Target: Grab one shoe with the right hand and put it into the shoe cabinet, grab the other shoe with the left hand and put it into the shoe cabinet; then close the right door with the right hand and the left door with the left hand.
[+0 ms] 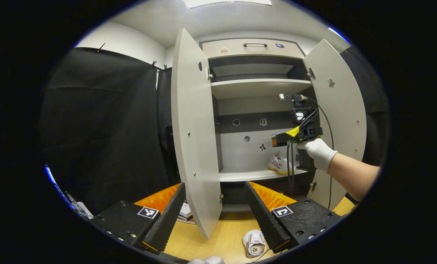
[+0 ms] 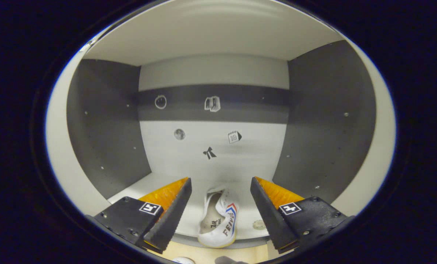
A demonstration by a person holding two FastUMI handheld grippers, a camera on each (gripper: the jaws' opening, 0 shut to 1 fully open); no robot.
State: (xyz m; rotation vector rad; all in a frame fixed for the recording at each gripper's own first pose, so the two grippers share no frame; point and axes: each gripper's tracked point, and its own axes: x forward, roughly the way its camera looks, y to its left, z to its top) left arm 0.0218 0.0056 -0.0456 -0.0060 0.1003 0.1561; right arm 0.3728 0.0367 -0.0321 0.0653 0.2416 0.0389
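Observation:
One white shoe [image 2: 218, 220] lies on the lower shelf [image 2: 145, 185] of the shoe cabinet, also seen as the shelved shoe [image 1: 280, 165] in the left gripper view. My right gripper [image 2: 220, 200] is open just above and in front of it, not touching; its body [image 1: 299, 132] hangs inside the cabinet, held by a gloved hand [image 1: 319, 152]. The second white shoe [image 1: 254, 243] lies sole-up on the wooden floor [image 1: 218, 238] before the cabinet. My left gripper [image 1: 215, 212] is open above the floor, with nothing between its fingers. Both doors, left [image 1: 194, 139] and right [image 1: 337, 121], stand open.
The left door's lower edge sits between my left gripper's fingers in the picture. A drawer [image 1: 253, 47] tops the cabinet, with an upper shelf [image 1: 259, 86] below it. Books [image 1: 186, 212] lie on the floor left of the cabinet. Black cloth walls flank both sides.

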